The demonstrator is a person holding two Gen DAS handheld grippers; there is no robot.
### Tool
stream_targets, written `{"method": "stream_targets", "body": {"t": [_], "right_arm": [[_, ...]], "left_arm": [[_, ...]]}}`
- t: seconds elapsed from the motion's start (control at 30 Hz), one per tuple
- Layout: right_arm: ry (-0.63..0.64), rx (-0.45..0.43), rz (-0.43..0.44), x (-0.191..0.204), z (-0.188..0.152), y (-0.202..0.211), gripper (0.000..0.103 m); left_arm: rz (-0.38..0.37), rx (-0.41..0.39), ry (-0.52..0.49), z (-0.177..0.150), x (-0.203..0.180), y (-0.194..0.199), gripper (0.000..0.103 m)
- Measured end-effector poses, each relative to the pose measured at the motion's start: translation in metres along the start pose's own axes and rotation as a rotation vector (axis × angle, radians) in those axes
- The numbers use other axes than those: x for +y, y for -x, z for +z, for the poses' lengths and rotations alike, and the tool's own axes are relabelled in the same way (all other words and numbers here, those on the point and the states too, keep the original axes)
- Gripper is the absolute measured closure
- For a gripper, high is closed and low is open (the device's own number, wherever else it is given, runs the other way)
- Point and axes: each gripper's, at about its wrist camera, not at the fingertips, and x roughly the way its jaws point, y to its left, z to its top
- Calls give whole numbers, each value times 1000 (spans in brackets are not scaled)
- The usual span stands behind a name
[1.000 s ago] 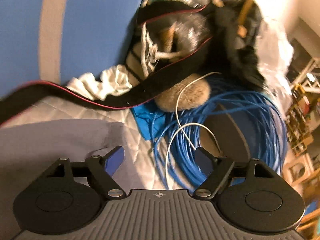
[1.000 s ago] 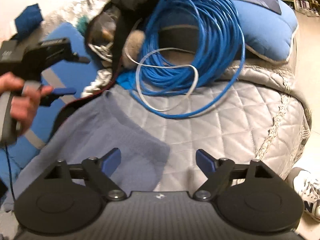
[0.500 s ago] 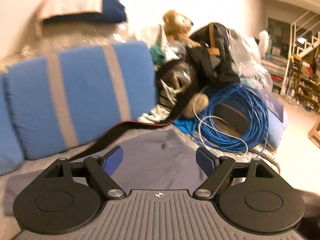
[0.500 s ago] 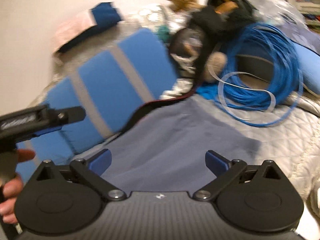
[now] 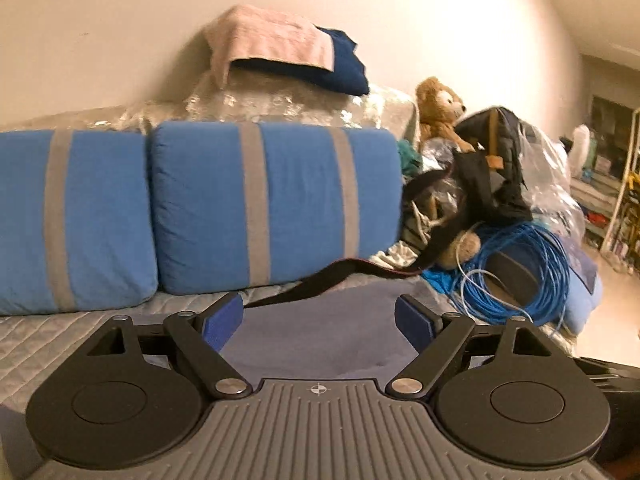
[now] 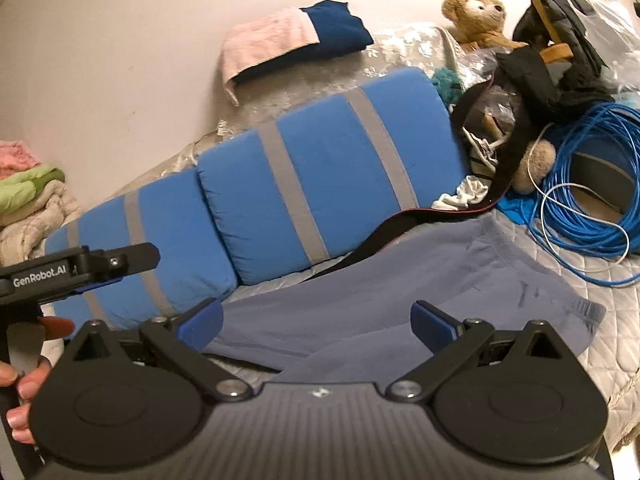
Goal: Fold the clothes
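A grey-blue pair of sweatpants (image 6: pixel 420 288) lies spread on the quilted bed (image 6: pixel 612 320), with a ribbed cuff at the right. It also shows in the left wrist view (image 5: pixel 320 332). My right gripper (image 6: pixel 316 320) is open and empty, held above the near part of the pants. My left gripper (image 5: pixel 320 318) is open and empty above the same garment. The left gripper also shows from the side at the left edge of the right wrist view (image 6: pixel 132 258), held in a hand.
Blue cushions with grey stripes (image 6: pixel 320 172) lean along the wall behind the pants. A black strap (image 5: pixel 332 276) runs by the far edge of the pants. A blue cable coil (image 6: pixel 592 184), a dark bag (image 5: pixel 492 168), a teddy bear (image 6: pixel 480 12) and folded towels (image 5: pixel 280 48) are heaped behind.
Both grippers have pulled back and tilted up from the cable pile, so the cushions, the wall and the whole pants now show. Both stay open and empty.
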Motion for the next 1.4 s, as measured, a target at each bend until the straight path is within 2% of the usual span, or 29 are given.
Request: {"method": "stream_targets", "body": {"t": [0.13,0.3,0.5,0.6,0.67,0.77,0.87,1.03,1.4], "right_arm": [[-2,-4,-3,-8,-2,5,0],[25,-53,49,-19,-12,5,0],[101,-136,95,-25,-52,-27,0],[103,-193,149,-33,-78,-48,0],[79,-178,158,-43,-93,-65,0],[-10,-95,127,-61,-104,-86,0],[-96,-55,104,-74,-102,-94,0],[-94,-45,105,-76,-103,-98,0],[10,6,131,-60,-116,-100,0]], "left_arm": [[8,-20,51,-12,18,4,20],[-1,-64,79,-41,38,7,20],[45,-35,57,-90,60,-2,20],[74,-15,50,-115,71,-8,20],[110,14,21,-127,73,-13,20],[191,59,-52,-131,67,-18,20],[209,64,-87,-134,63,-18,20],[208,112,-17,-132,67,-23,20],[189,132,78,-129,80,-25,20]]}}
